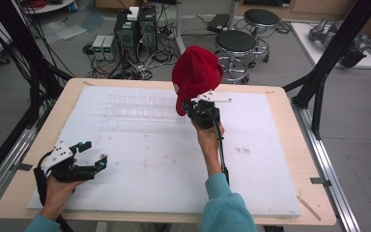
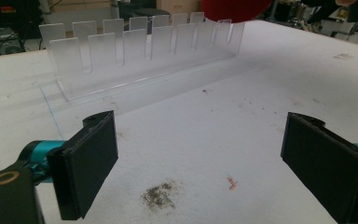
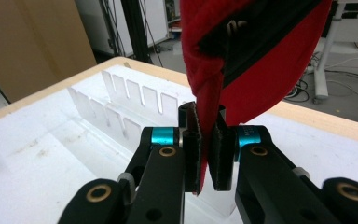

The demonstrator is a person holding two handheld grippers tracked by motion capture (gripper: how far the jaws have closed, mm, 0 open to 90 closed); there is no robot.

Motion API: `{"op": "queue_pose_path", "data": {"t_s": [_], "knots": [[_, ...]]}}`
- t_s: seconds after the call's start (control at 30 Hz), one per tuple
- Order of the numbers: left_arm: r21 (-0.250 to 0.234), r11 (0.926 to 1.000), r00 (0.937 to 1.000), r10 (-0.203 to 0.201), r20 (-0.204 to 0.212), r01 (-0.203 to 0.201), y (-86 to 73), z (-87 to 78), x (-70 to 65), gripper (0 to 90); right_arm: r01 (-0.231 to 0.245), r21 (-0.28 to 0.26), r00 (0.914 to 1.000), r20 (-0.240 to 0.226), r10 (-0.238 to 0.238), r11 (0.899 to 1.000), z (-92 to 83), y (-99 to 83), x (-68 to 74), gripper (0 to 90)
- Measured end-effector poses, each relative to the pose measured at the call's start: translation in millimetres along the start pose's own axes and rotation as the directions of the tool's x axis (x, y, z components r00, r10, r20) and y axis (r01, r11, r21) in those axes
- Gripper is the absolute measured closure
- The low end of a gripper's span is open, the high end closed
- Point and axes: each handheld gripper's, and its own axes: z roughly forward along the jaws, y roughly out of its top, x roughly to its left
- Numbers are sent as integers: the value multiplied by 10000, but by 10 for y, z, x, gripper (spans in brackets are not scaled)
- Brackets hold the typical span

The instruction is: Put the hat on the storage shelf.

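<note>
A red cap (image 1: 195, 75) hangs in the air above the far middle of the white board, and my right gripper (image 1: 199, 107) is shut on its lower edge. In the right gripper view the two black pads (image 3: 192, 140) pinch a fold of the red cap (image 3: 256, 60) between them. A clear plastic rack (image 1: 142, 107) with upright dividers lies on the board just left of the cap. My left gripper (image 1: 92, 153) rests low over the near left of the board, jaws wide apart and nothing between them. The left gripper view shows the rack (image 2: 140, 51) ahead of it.
The white board (image 1: 270, 159) lies on a wooden table (image 1: 292, 116). Small dirt smudges (image 2: 161, 196) mark the board near my left gripper. Black frame posts (image 1: 328, 53) stand at the table's right and left sides. Stools (image 1: 235, 43) and computer boxes sit on the floor beyond.
</note>
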Motion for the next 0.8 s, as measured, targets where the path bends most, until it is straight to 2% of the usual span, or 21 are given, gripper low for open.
{"op": "queue_pose_path", "data": {"t_s": [0.37, 0.53, 0.8], "knots": [[-395, 9990, 9997, -227, -46, 225, -47, -29, 17, 112, 19, 616, 10000, 67, -24, 9981, 171, -113, -10, 856], [-530, 9982, 9996, -275, -17, 274, -54, -42, 23, 111, 109, 613, 9999, 54, -112, 9981, 177, -125, -2, 856], [-587, 9978, 9996, -296, -8, 295, -57, -47, 28, 112, 93, 986, 9999, -80, -86, 9951, 140, -185, -10, 851]]}}
